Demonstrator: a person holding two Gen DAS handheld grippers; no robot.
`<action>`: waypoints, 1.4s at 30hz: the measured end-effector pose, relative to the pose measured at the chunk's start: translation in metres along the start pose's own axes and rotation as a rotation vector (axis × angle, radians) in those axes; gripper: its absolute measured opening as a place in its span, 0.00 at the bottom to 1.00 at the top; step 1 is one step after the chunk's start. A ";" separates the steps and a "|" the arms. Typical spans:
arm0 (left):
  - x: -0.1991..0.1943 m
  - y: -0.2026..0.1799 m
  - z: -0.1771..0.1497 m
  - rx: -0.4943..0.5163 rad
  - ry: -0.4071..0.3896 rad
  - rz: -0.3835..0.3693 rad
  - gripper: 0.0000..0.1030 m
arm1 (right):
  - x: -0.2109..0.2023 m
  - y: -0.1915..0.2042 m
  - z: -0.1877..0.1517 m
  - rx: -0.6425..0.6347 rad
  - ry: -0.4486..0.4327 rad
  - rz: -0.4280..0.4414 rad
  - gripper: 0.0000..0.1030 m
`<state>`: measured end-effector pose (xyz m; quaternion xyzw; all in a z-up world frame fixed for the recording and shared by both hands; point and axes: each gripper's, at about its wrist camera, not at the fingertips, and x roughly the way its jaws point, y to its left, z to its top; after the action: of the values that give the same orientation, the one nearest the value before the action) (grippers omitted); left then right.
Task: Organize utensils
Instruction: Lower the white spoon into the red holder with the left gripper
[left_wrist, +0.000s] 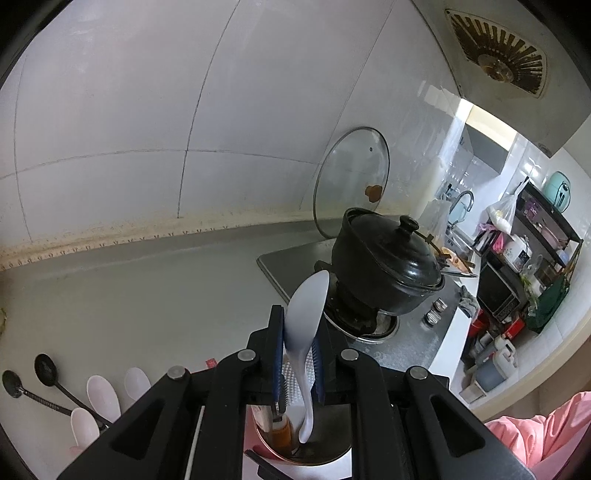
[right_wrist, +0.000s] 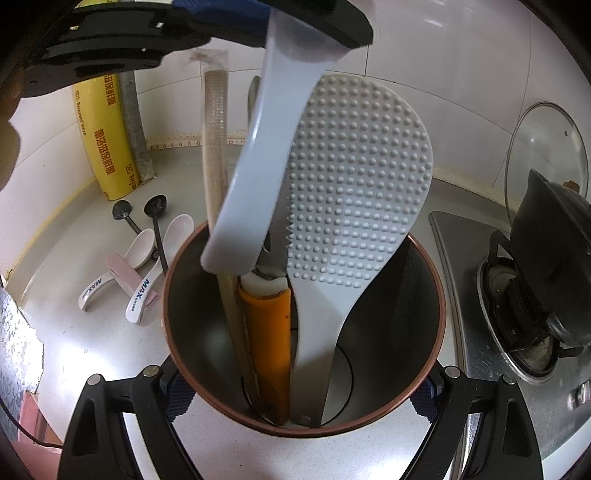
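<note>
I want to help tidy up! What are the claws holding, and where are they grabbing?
Left claw pinches the white spoon mid-handle. Right claw grips the utensil cup by its sides.

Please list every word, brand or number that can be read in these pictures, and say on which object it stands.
"MRX": on the handle of each of the two white soup spoons lying on the counter.
"Reynolds WRAP": my reading of the small blurred print on the yellow wrap box; its red Chinese characters are too blurred to read.
Nothing else is readable.

Grey counter (right_wrist: 74, 258); spoons (right_wrist: 142, 251), holder (right_wrist: 436, 295).
</note>
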<state>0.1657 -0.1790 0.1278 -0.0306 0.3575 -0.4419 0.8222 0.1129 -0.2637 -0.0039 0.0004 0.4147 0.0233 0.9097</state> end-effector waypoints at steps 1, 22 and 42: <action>0.000 -0.001 0.000 0.007 -0.004 0.008 0.13 | 0.000 0.000 0.000 0.000 0.001 0.000 0.90; -0.006 -0.012 0.002 0.045 -0.048 -0.024 0.13 | 0.002 0.004 0.002 -0.008 0.004 -0.001 0.90; -0.011 -0.013 -0.002 0.064 -0.089 -0.030 0.33 | 0.004 0.004 0.003 -0.011 0.001 0.000 0.90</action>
<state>0.1516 -0.1781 0.1369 -0.0292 0.3055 -0.4636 0.8312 0.1177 -0.2593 -0.0046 -0.0047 0.4151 0.0255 0.9094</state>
